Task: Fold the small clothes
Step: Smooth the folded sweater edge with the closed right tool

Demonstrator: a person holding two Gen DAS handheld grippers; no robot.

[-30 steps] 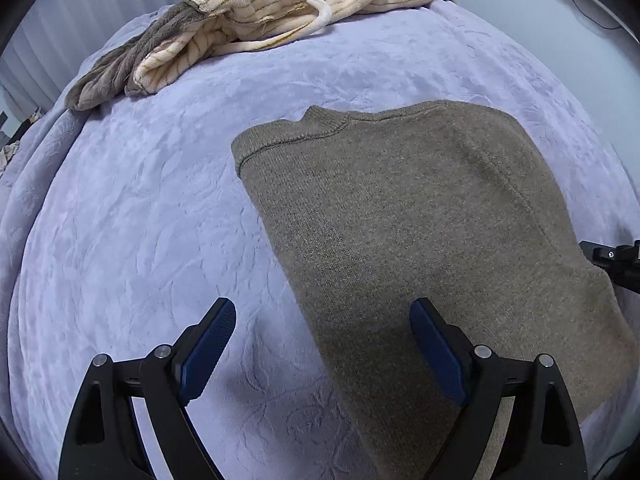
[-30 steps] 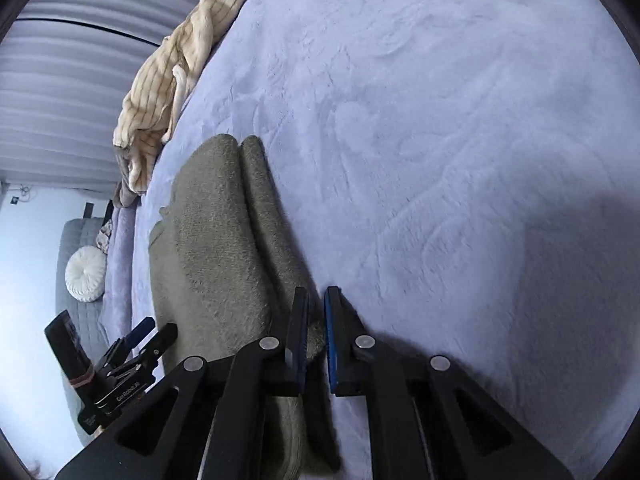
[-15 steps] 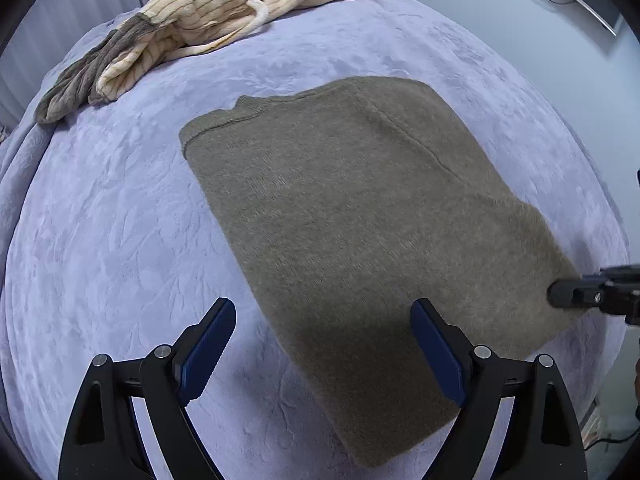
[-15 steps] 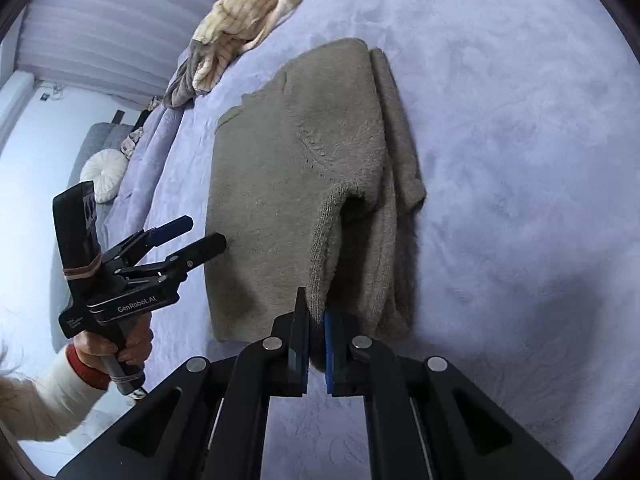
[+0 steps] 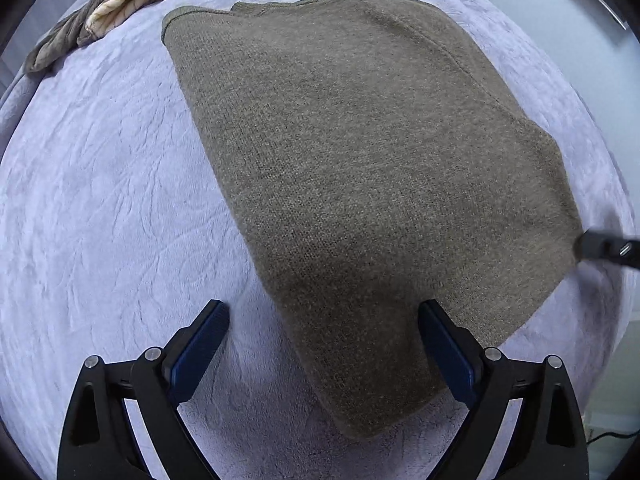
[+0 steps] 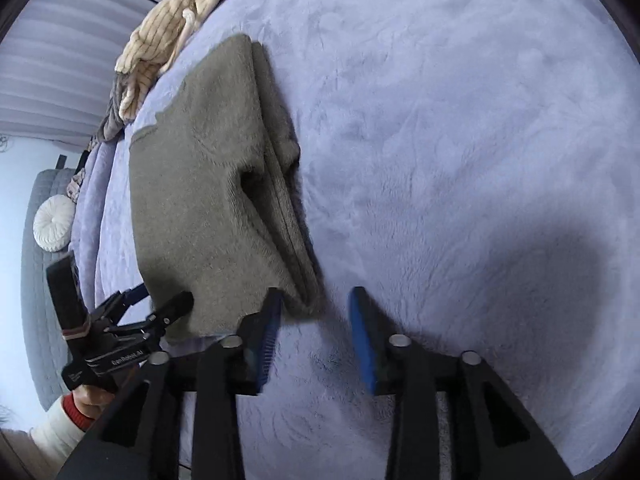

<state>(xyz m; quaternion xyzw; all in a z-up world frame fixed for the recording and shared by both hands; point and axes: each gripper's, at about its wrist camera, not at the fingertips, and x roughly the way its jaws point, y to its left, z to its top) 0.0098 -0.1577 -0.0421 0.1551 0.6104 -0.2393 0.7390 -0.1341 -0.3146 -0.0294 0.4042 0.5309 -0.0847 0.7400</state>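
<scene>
An olive-brown knit sweater (image 5: 360, 168) lies folded flat on the lavender blanket (image 5: 100, 200); it also shows in the right wrist view (image 6: 208, 200), its folded edge to the right. My left gripper (image 5: 320, 344) is open and empty, its jaws straddling the sweater's near left edge just above it. It also appears in the right wrist view (image 6: 148, 304) at the sweater's near corner. My right gripper (image 6: 316, 320) is open and empty, just off the sweater's near right corner. Its tip shows in the left wrist view (image 5: 600, 246).
A cream striped garment with a grey one (image 5: 120, 4) is heaped at the blanket's far edge, also in the right wrist view (image 6: 168, 36). A grey sofa with a round white cushion (image 6: 54, 222) stands beyond the bed at left.
My right gripper was shut on the sweater's corner and has opened and let it go. The sweater has settled flat. My left gripper has moved closer over the sweater.
</scene>
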